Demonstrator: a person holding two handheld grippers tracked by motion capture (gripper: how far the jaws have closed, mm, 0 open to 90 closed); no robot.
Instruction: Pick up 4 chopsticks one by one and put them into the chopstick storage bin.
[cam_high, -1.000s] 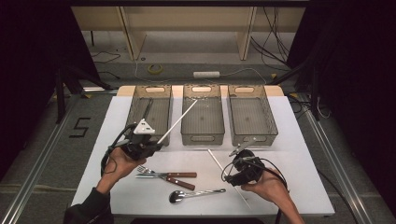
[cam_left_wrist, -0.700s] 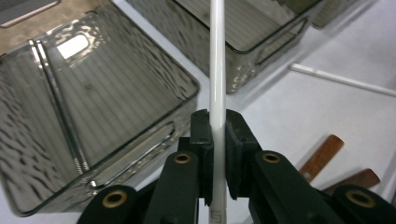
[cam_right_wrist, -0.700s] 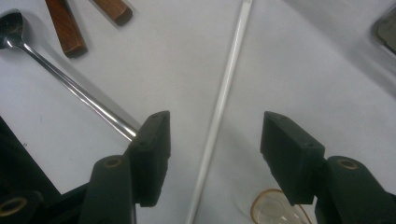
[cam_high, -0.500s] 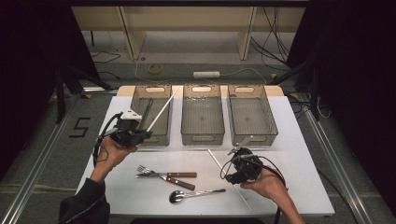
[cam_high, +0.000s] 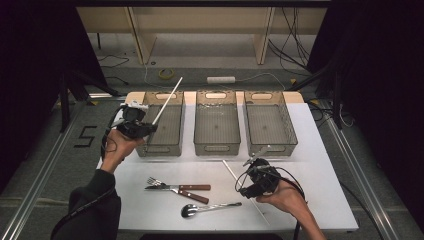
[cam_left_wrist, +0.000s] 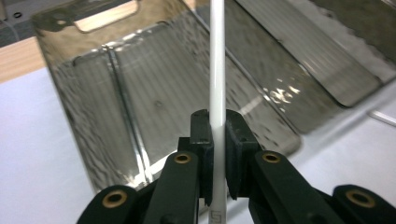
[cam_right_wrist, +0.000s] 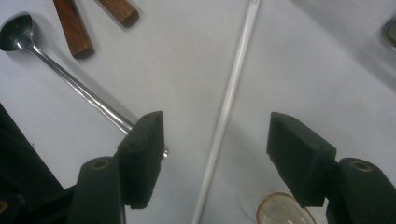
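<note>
The left gripper (cam_high: 134, 122) pinches a white chopstick (cam_high: 166, 100) tight between its pads, the stick slanting up over the leftmost bin (cam_high: 162, 131) — one of three at the table's (cam_high: 320, 165) far edge. The right gripper (cam_high: 256, 181) has just been opening its jaws; they stand spread above a second chopstick (cam_right_wrist: 229, 100) flat on the table, pads clear of it — spoon (cam_high: 210, 208), fork (cam_high: 165, 184) and knife (cam_high: 192, 195) lie nearby.

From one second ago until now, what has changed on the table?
The left gripper, shut on a white chopstick, carried it left and up the picture toward the left tray. The right gripper has just been opening its jaws over the second chopstick. Fork, knife and spoon stayed.
</note>
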